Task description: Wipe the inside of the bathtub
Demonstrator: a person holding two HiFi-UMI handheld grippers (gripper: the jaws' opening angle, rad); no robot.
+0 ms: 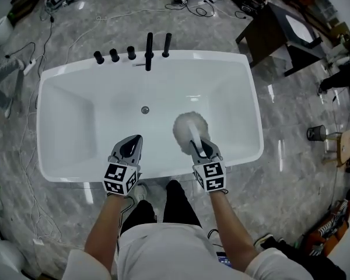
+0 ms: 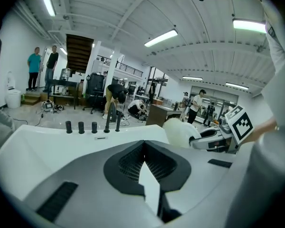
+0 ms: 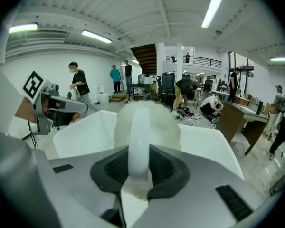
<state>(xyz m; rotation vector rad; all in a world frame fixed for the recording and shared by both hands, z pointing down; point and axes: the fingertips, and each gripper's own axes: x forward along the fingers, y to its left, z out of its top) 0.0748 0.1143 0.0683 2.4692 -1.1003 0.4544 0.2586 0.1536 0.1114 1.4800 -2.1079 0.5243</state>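
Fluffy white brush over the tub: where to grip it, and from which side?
Grip the brush on its slim white handle, coming from the end away from the fluffy head, along the handle's line. The round, soft head would likely squash; the handle is narrow enough to clamp. The right claw holds it this way.

- The handle of the brush (image 1: 189, 128) is buried between the jaws of the right gripper (image 1: 199, 149); only its fluffy head shows.
- That head covers a patch of the floor of the bathtub (image 1: 58, 77).
- In the right gripper view, the same fluff blocks the tub's far middle.
- The left gripper (image 2: 143, 145) hides the tub's near floor behind its own body.
- The distant people (image 2: 40, 68) are too small to make out.
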